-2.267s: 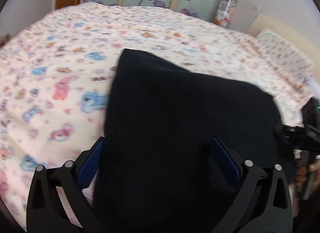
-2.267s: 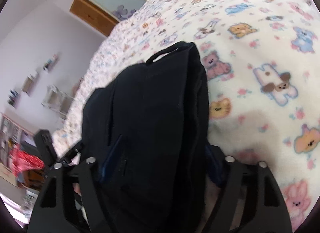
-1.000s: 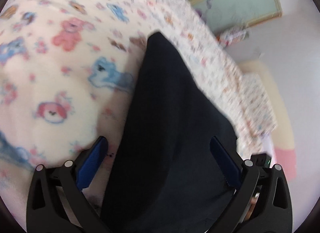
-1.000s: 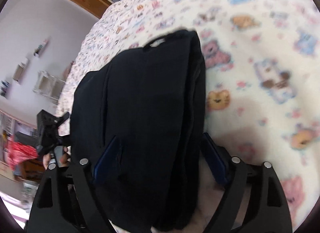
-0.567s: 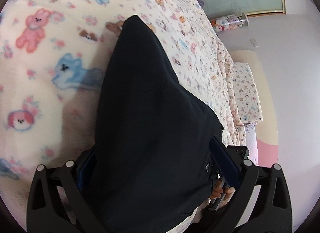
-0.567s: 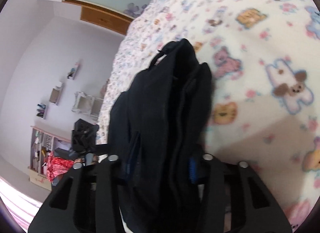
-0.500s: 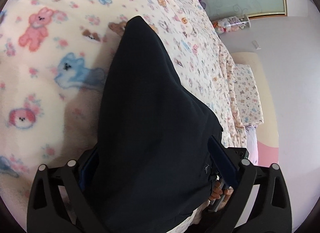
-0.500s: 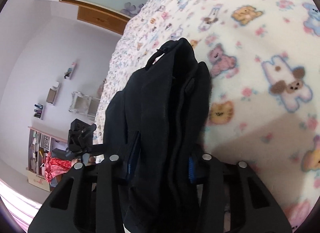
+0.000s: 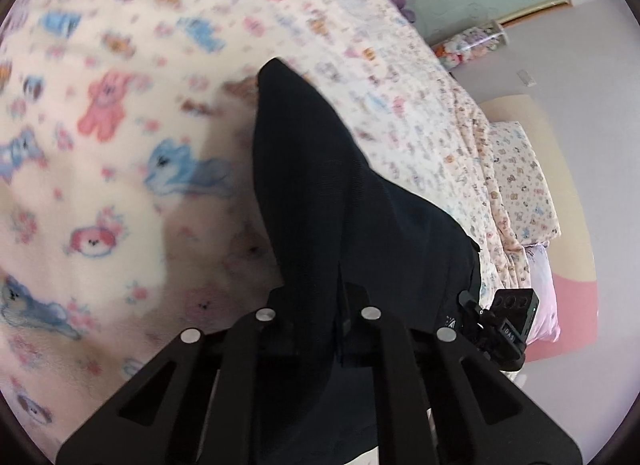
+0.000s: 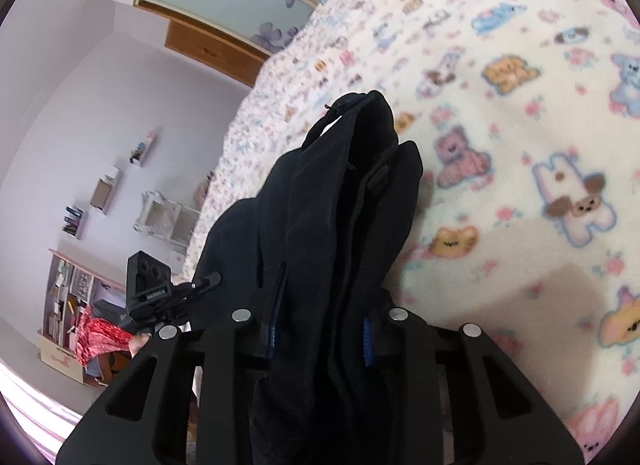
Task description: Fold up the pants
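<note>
You are pinching the black pants (image 9: pixel 344 201) in both tools. Your left tool (image 9: pixel 316 297) is clamped down to a narrow slit on a thin edge of the fabric, its jaws having just been closing. Your right tool (image 10: pixel 320 325) has also just been closing and is gripping a much thicker bunch of layers. The pants are lying partly on the animal-print bed blanket (image 9: pixel 100 169), stretching away from you, with the near end gathered up in your grips.

The thin left pinch is probably your weak point: if you are pulling unevenly, that edge could slide out. The thick right bundle could shed its inner layers and spoil the fold.

The fabric is looking dark, soft and heavy. The waistband end (image 10: pixel 356 113) is showing stacked folds and a small loop.
</note>
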Tool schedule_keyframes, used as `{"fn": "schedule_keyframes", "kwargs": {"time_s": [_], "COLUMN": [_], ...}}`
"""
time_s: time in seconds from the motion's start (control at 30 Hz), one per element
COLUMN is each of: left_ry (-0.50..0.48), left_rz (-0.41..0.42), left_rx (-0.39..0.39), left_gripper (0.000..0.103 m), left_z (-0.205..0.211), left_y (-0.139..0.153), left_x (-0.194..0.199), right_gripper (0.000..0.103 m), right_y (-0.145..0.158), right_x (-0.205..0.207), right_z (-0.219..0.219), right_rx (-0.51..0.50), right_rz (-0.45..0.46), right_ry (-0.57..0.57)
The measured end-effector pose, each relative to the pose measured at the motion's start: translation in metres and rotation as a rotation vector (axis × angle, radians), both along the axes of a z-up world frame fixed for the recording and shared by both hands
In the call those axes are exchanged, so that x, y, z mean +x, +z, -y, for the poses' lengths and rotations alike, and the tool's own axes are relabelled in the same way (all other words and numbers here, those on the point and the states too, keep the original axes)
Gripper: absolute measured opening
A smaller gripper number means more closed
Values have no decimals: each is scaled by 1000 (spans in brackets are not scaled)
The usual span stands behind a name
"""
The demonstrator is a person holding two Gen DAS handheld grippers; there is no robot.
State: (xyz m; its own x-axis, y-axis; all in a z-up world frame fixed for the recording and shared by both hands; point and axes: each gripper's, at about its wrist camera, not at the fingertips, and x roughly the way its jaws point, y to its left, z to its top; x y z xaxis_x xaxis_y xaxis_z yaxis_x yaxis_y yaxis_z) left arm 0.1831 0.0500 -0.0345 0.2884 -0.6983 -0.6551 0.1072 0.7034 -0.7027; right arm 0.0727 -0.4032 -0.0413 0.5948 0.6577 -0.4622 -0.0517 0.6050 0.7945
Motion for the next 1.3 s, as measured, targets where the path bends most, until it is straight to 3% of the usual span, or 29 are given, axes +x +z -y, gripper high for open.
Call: {"fn": "schedule_keyframes", "kwargs": {"time_s": [0.1, 0.23, 0.33, 0.43, 0.67, 0.77, 0.87, 0.93, 1.03, 1.13, 1.23, 1.3], "left_ry": [-3, -16, -9, 17, 82, 113, 147, 177, 225, 313, 408, 419], "left_rz": [67, 152, 230, 280, 290, 248, 200, 185, 177, 206, 309, 381], "left_rx": [-19, -30, -59, -43, -16, 8, 4, 26, 45, 165, 315, 351], "left_gripper": [9, 9, 9, 9, 9, 11, 25, 46, 66, 90, 95, 98], "left_z": [8, 29, 49, 64, 68, 61, 56, 56, 51, 37, 24, 22], "left_y": [16, 33, 41, 42, 21, 1, -17, -23, -24, -8, 19, 34], "left_x": [-4, -4, 2, 13, 29, 38, 43, 42, 38, 25, 1, -16], "right_gripper": [30, 29, 29, 28, 28, 28, 33, 37, 57, 65, 65, 65], "right_y": [7, 22, 37, 37, 26, 9, -13, -12, -7, -5, 11, 30], "right_x": [1, -3, -3, 7, 39, 52, 58, 58, 49, 40, 13, -6], "right_z": [7, 21, 32, 40, 35, 39, 43, 44, 41, 47, 53, 51], "right_rx": [13, 31, -10, -46, -80, -134, -165, -175, -277, -260, -313, -357], "right_rz": [26, 125, 205, 223, 221, 148, 41, 32, 25, 10, 33, 96], "right_ry": [-17, -91, -138, -168, -191, -216, -251, -259, -305, -359, -494, -536]}}
